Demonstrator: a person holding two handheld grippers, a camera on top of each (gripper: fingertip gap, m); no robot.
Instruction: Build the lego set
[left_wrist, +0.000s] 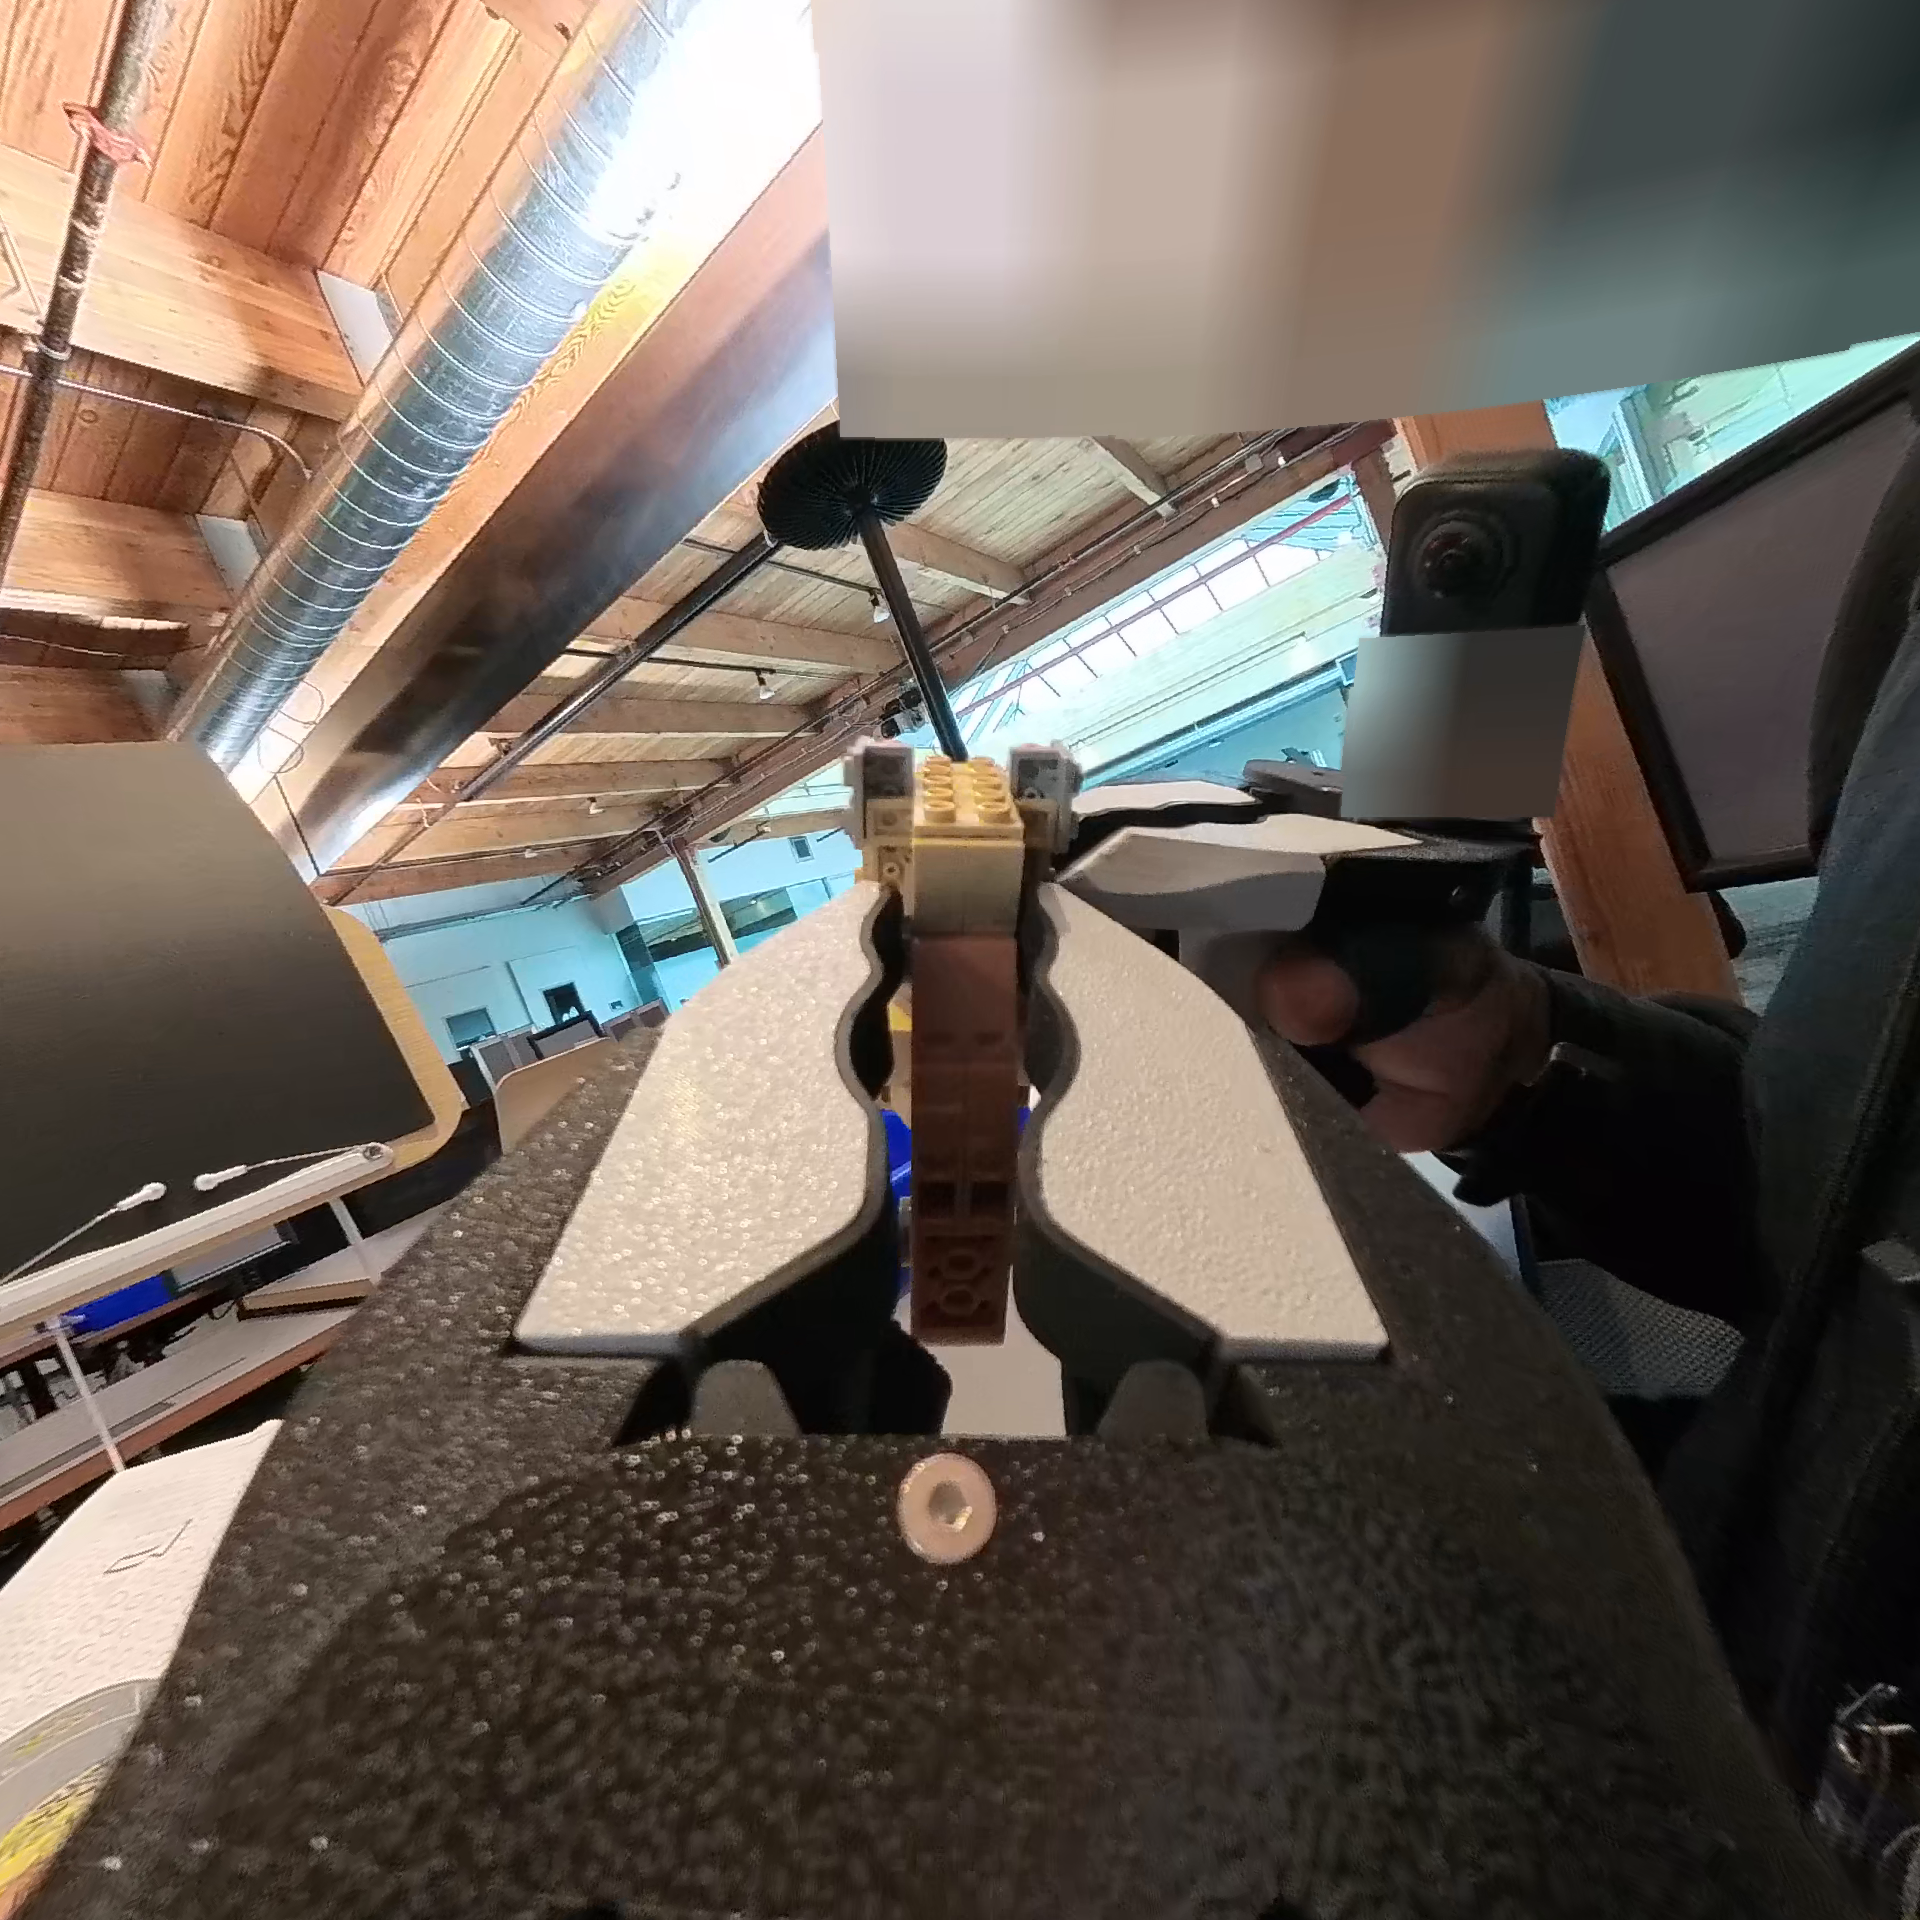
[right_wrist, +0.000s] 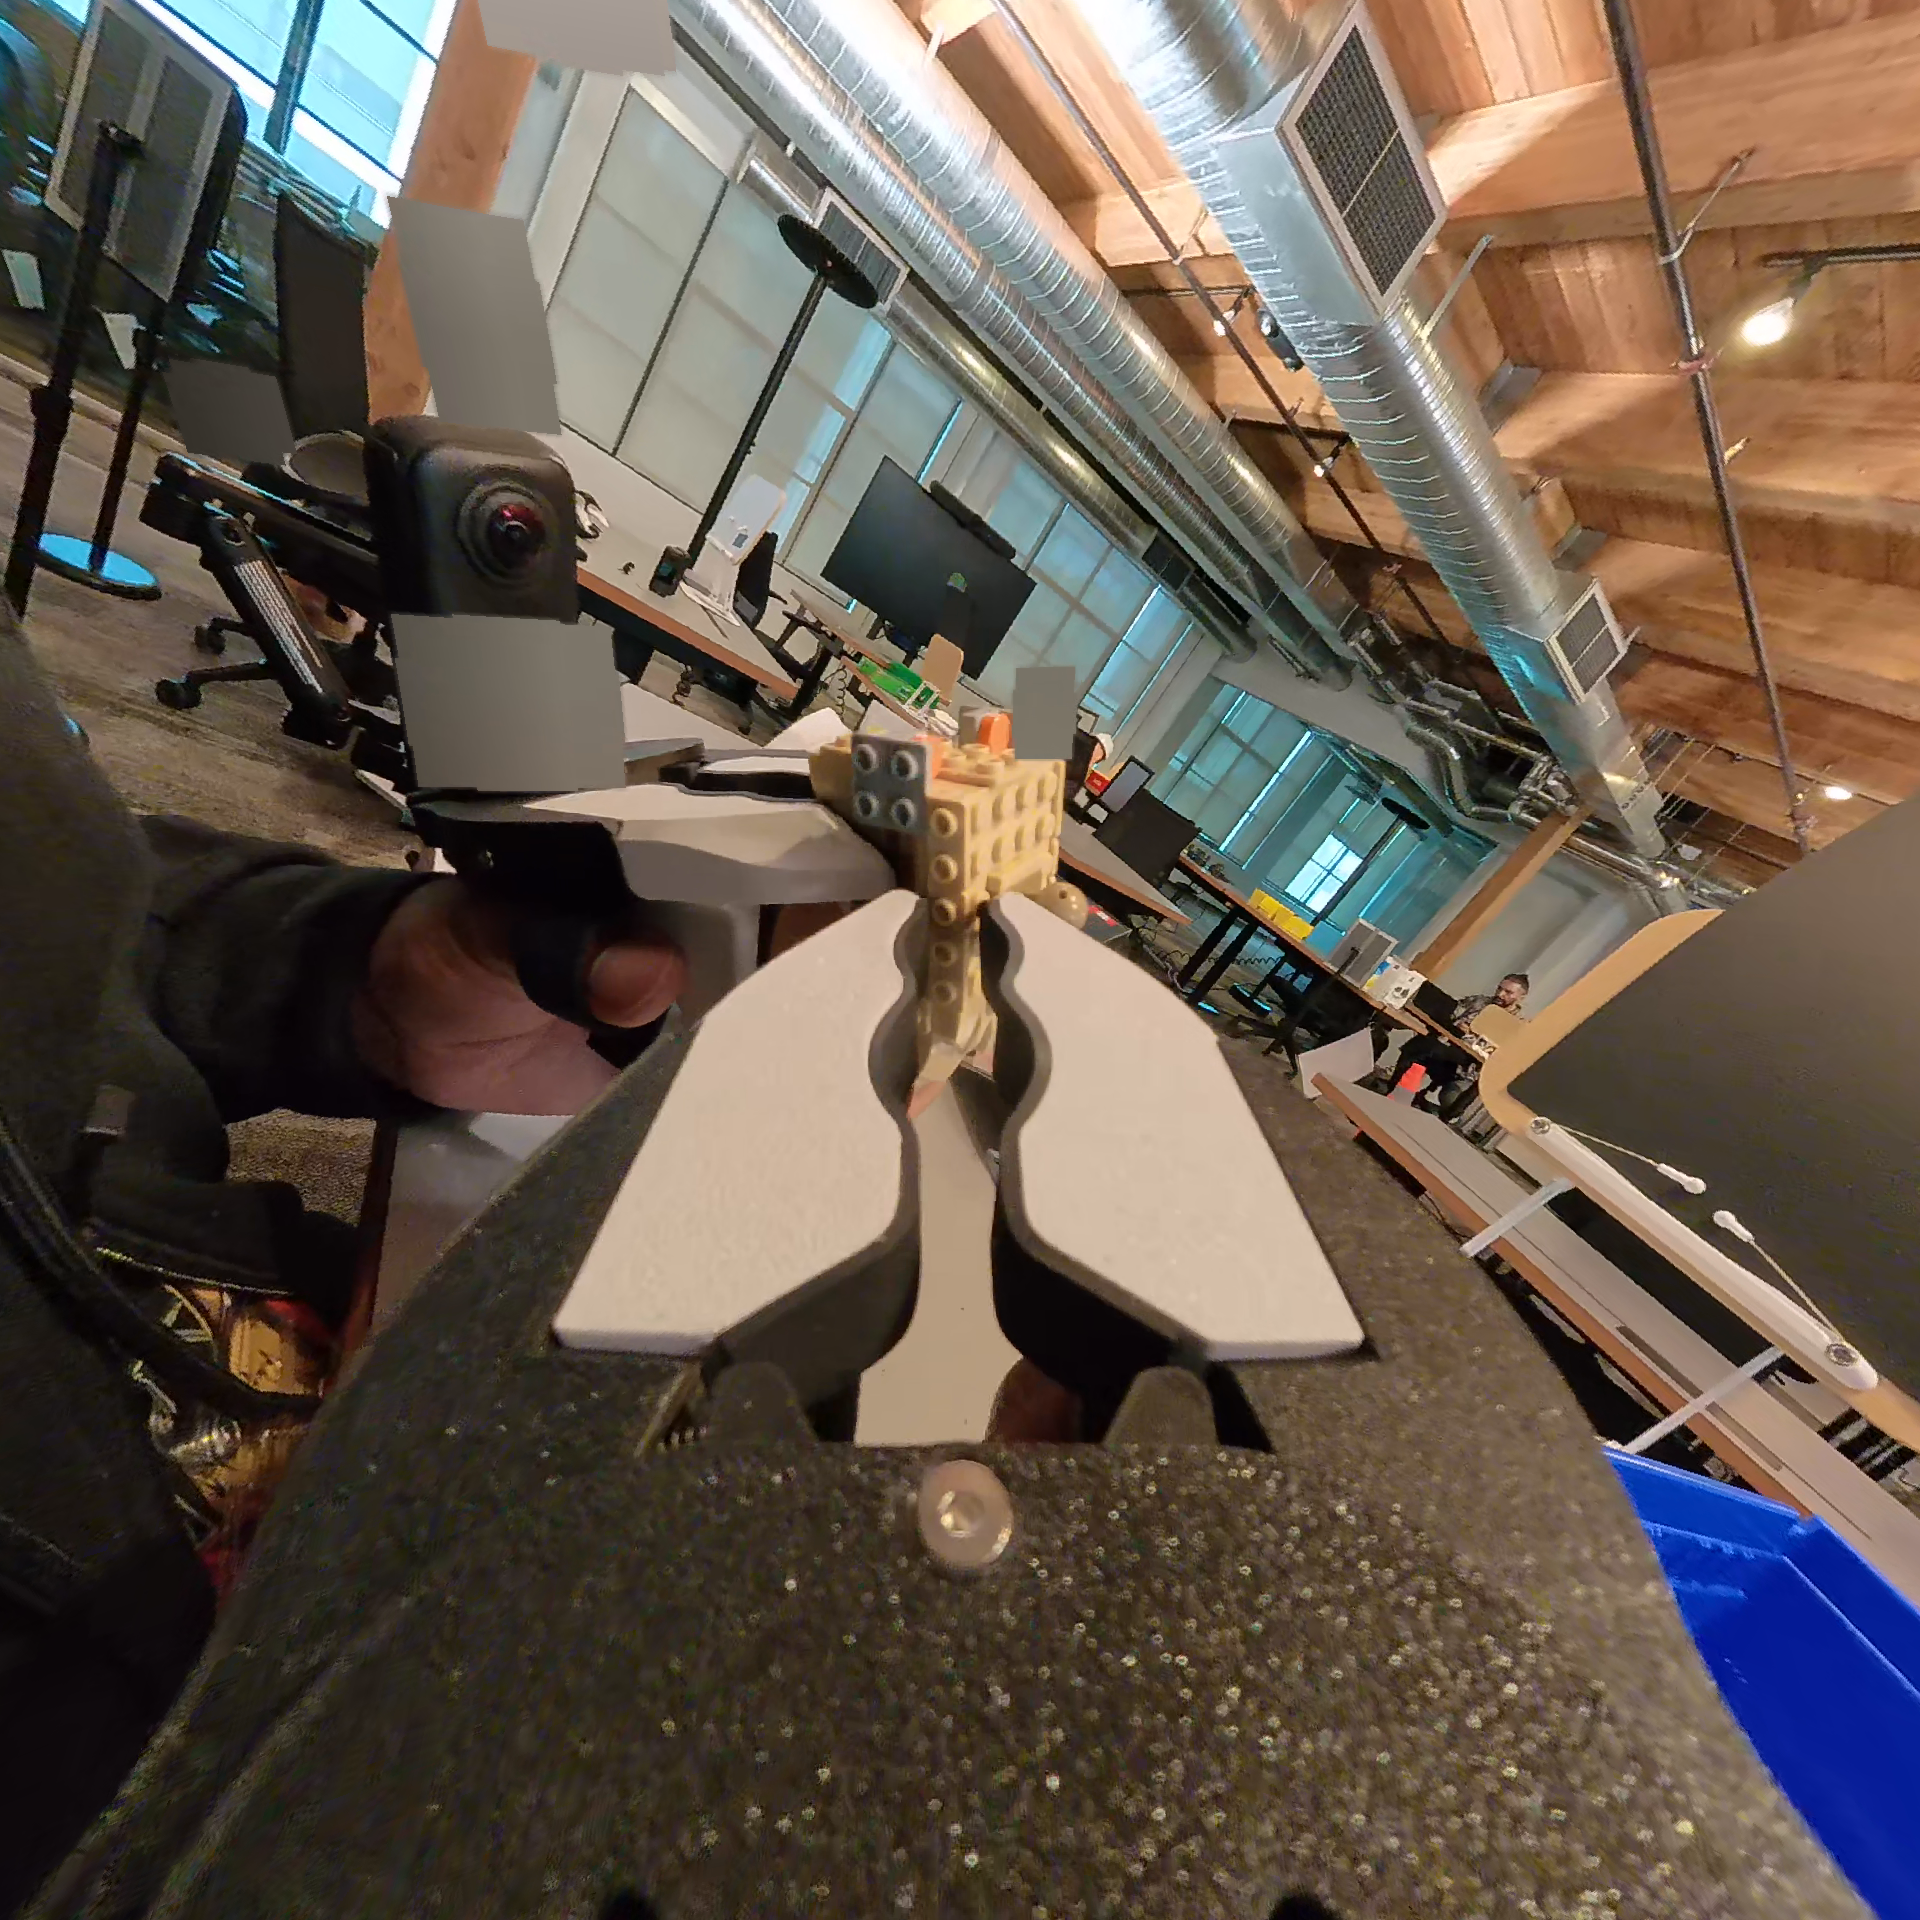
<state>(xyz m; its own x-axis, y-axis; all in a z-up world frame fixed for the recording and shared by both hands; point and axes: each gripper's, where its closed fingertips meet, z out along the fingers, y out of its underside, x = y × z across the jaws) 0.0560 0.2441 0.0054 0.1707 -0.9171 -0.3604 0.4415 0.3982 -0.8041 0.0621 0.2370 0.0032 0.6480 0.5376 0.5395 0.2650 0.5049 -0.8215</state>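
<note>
Both grippers hold one lego model up in the air. In the left wrist view my left gripper (left_wrist: 961, 894) is shut on the lego model (left_wrist: 964, 862): a tan studded block on top, a brown column of bricks below between the fingers, and grey pieces on both sides. The right gripper's fingers (left_wrist: 1195, 873) reach it from the right. In the right wrist view my right gripper (right_wrist: 951, 920) is shut on a tan studded strip of the same model (right_wrist: 977, 821), which carries a grey 2x2 plate and orange pieces. The left gripper's fingers (right_wrist: 727, 842) meet it from the left.
A person's hand (left_wrist: 1382, 1039) holds the right gripper's handle, and a hand (right_wrist: 488, 997) holds the left one. A blue bin (right_wrist: 1787, 1621) is at lower right. A black desk divider panel (left_wrist: 156, 987) stands at left and also shows in the right wrist view (right_wrist: 1745, 1070). Desks and monitors lie beyond. The grippers are tip to tip, or close to it.
</note>
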